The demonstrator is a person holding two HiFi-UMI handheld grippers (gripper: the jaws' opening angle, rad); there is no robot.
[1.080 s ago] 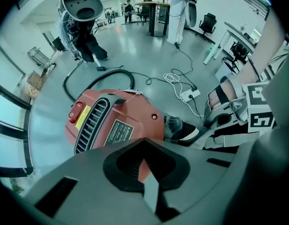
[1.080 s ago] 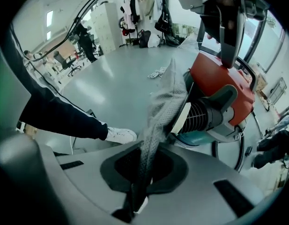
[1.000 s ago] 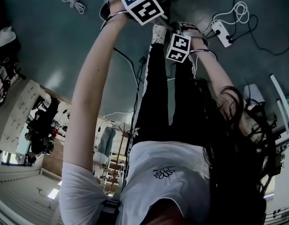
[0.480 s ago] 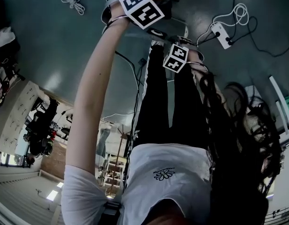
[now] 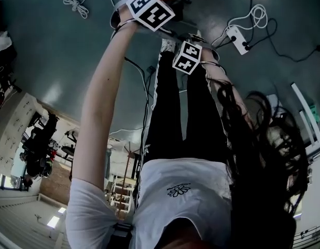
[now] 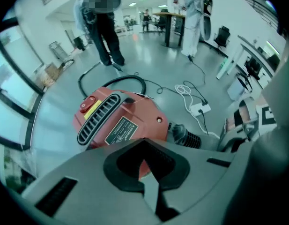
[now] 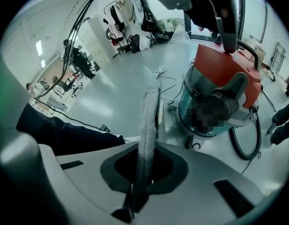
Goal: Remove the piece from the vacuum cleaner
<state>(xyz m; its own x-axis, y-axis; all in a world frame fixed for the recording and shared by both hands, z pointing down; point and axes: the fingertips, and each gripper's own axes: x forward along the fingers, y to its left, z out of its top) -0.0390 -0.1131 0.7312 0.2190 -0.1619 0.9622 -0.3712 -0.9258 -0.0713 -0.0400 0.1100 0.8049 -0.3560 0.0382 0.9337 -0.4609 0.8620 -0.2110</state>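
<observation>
The red vacuum cleaner sits on the grey floor, its ribbed black hose socket on its right side. In the right gripper view it shows a red lid and a clear dust bin. My right gripper is shut on a long grey mesh piece, seen edge-on and reaching up out of the jaws beside the bin. My left gripper hovers over the red body, jaws together with nothing between them. In the head view only the marker cubes show, left and right.
A white power strip with cables lies right of the vacuum, and a coiled white cord lies left. A black hose loops on the floor. My own legs stand close by. A person stands beyond the vacuum.
The head view has drifted a little, and both marker cubes sit slightly further left. The right gripper's hold on the mesh piece looks unchanged.
</observation>
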